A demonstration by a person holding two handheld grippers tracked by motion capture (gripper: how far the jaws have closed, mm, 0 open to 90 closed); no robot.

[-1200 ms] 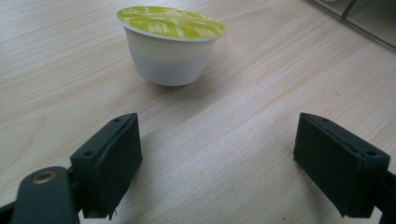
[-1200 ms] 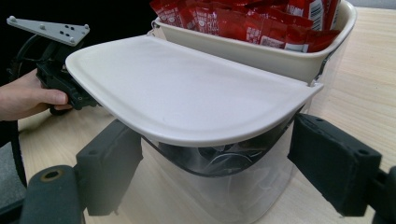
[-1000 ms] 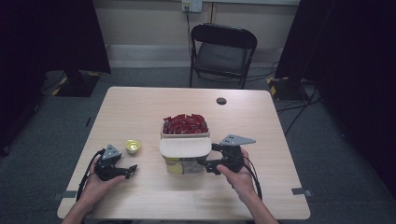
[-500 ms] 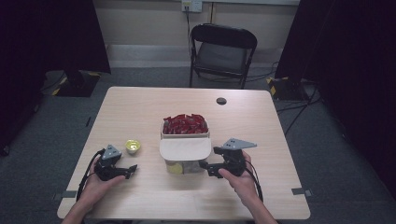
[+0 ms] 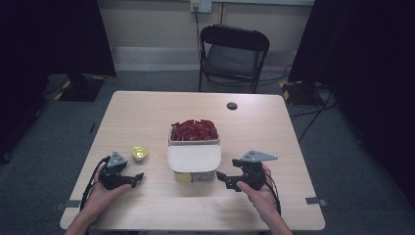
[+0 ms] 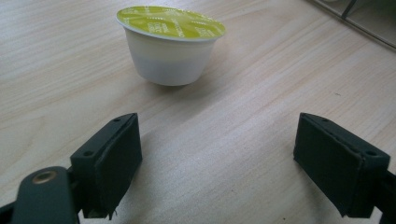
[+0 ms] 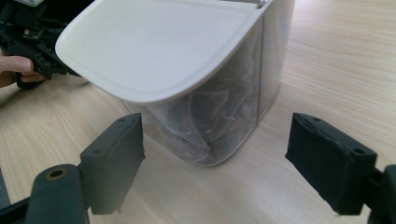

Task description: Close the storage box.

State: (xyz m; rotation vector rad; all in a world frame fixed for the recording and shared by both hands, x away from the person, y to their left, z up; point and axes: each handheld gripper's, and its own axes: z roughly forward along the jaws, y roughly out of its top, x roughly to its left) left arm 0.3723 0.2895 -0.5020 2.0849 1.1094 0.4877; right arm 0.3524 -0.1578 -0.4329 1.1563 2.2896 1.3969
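A wooden table (image 5: 147,117) carries a clear container (image 5: 194,169) with a white lid (image 5: 194,157), and red packets (image 5: 193,130) fill its far compartment. The container sits between the two tongs, nearer the right tongs (image 5: 226,179), whose jaws are spread wide apart, empty, pointing at its near corner. The left tongs (image 5: 136,178) rest on the table, jaws also wide apart and empty. A small white cup with a green foil top (image 6: 170,44) stands just ahead of them, untouched.
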